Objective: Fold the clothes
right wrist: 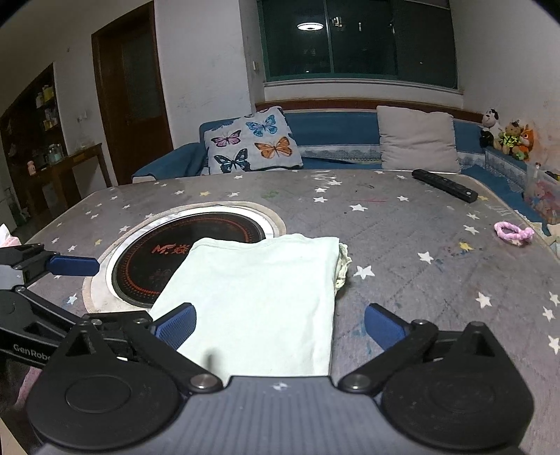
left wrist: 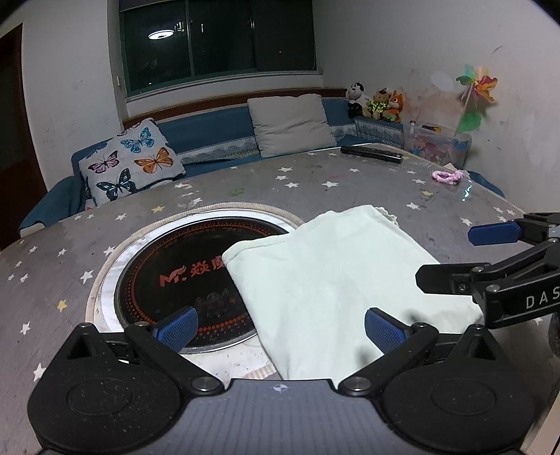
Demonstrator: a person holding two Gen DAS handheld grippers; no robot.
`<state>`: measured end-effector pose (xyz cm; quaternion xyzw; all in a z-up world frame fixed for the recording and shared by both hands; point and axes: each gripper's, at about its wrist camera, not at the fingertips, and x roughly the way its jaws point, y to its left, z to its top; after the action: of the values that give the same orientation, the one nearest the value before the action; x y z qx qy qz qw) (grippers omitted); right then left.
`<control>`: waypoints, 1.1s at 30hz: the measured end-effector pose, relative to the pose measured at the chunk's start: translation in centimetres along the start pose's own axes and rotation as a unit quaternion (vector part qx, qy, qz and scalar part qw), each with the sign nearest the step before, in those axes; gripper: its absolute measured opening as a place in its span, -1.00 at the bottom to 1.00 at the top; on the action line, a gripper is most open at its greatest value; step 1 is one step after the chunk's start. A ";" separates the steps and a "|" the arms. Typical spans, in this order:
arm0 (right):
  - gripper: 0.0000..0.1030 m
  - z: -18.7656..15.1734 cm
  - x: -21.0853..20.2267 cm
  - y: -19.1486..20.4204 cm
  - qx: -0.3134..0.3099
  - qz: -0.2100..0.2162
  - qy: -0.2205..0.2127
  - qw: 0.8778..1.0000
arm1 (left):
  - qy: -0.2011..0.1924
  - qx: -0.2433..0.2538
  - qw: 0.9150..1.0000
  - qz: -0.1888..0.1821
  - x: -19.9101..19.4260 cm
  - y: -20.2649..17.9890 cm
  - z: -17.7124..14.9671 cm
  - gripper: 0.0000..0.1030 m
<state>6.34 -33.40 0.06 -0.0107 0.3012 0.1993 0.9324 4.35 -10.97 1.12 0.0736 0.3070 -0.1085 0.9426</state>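
Both views are dim and lit from indoors, the round ceiling lamp (left wrist: 161,34) showing as a bright reflection in the dark window (right wrist: 357,42), while the pale folded garment (left wrist: 325,276) stands out as the brightest surface on the desk (right wrist: 402,224). Soft shadows fall on the cloth's near edge beside the blue fingers (left wrist: 383,330), and a small glint of glare sits at the desk's far right rim in the left wrist view. Fisheye distortion bows the walls and desk edge, the corners vignette to black, and the picture is grainy.
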 end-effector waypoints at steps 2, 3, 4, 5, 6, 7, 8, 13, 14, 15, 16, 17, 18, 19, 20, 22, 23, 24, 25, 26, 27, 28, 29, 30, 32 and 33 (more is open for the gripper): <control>1.00 -0.2 0.0 0.1 0.003 -0.003 0.000 1.000 | 0.003 -0.002 1.000 0.000 -0.1 0.1 -0.2 1.00; 1.00 -0.4 0.0 0.2 0.005 -0.005 0.001 1.000 | 0.005 -0.002 1.000 0.000 -0.1 0.1 -0.3 1.00; 1.00 -0.5 0.0 0.2 0.006 -0.007 0.001 1.000 | 0.005 -0.003 1.000 0.000 -0.1 0.2 -0.5 1.00; 1.00 -0.7 0.0 0.3 0.008 -0.009 0.001 1.000 | 0.006 -0.003 1.000 0.000 -0.2 0.2 -0.6 1.00; 1.00 -0.8 0.0 0.4 0.010 -0.010 0.001 1.000 | 0.007 -0.003 1.000 0.001 -0.2 0.2 -0.7 1.00; 1.00 -0.9 0.0 0.4 0.012 -0.011 0.002 1.000 | 0.007 -0.003 1.000 0.001 -0.2 0.2 -0.8 1.00; 1.00 -1.1 0.0 0.5 0.013 -0.012 0.002 1.000 | 0.008 -0.004 1.000 0.001 -0.2 0.2 -0.9 1.00; 1.00 -1.5 -0.2 0.8 0.017 -0.017 0.004 1.000 | 0.007 -0.007 1.000 0.001 -0.5 0.2 -1.2 1.00; 1.00 -1.5 -0.3 0.8 0.016 -0.018 0.003 1.000 | 0.007 -0.008 1.000 0.000 -0.5 0.2 -1.3 1.00; 1.00 -1.6 -0.4 0.9 0.016 -0.019 0.003 1.000 | 0.007 -0.008 1.000 -0.001 -0.6 0.2 -1.4 1.00; 1.00 -1.7 -0.4 0.9 0.016 -0.021 0.002 1.000 | 0.008 -0.007 1.000 -0.001 -0.6 0.2 -1.5 1.00; 1.00 -1.8 -0.5 1.0 0.016 -0.021 0.002 1.000 | 0.008 -0.007 1.000 -0.001 -0.6 0.2 -1.7 1.00; 1.00 -1.9 -0.5 1.0 0.016 -0.022 0.002 1.000 | 0.009 -0.007 1.000 -0.001 -0.6 0.1 -1.8 1.00; 1.00 -2.0 -0.5 1.1 0.016 -0.023 0.002 1.000 | 0.010 -0.007 1.000 0.000 -0.6 0.1 -1.9 1.00; 1.00 -2.1 -0.6 1.1 0.017 -0.024 0.002 1.000 | 0.011 -0.007 1.000 0.000 -0.7 0.1 -2.0 1.00; 1.00 -2.4 -0.6 1.2 0.019 -0.025 0.004 1.000 | 0.012 -0.007 1.000 -0.001 -0.7 0.1 -2.2 1.00; 1.00 -2.5 -0.7 1.2 0.020 -0.025 0.004 0.999 | 0.012 -0.007 1.000 -0.001 -0.8 0.0 -2.3 1.00; 1.00 -2.7 -0.7 1.3 0.021 -0.026 0.005 0.999 | 0.012 -0.007 1.000 -0.001 -0.8 0.0 -2.3 1.00; 1.00 -2.9 -0.8 1.3 0.022 -0.026 0.005 0.999 | 0.011 -0.007 1.000 -0.002 -0.9 0.0 -2.4 1.00; 1.00 -3.0 -0.9 1.4 0.022 -0.028 0.005 0.999 | 0.011 -0.007 1.000 -0.002 -1.0 0.0 -2.5 1.00; 1.00 -3.1 -0.9 1.4 0.022 -0.029 0.005 0.999 | 0.010 -0.008 1.000 -0.003 -1.0 0.0 -2.5 1.00; 1.00 -3.2 -1.0 1.4 0.022 -0.030 0.005 0.999 | 0.010 -0.008 1.000 -0.003 -1.1 -0.1 -2.6 1.00; 1.00 -3.3 -1.1 1.4 0.023 -0.031 0.005 0.999 | 0.010 -0.007 1.000 -0.003 -1.1 -0.1 -2.6 1.00; 1.00 -3.4 -1.2 1.4 0.023 -0.032 0.005 0.999 | 0.010 -0.007 1.000 -0.003 -1.1 -0.1 -2.7 1.00; 1.00 -3.6 -1.4 1.5 0.025 -0.033 0.005 0.999 | 0.012 -0.008 1.000 -0.003 -1.2 -0.1 -2.9 1.00; 1.00 -3.6 -1.4 1.5 0.025 -0.034 0.005 0.999 | 0.013 -0.008 1.000 -0.003 -1.2 -0.1 -3.0 1.00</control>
<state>2.68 -33.05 -1.95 0.0014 0.3102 0.1598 0.9372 1.70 -10.29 -0.53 0.0662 0.3202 -0.1082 0.9388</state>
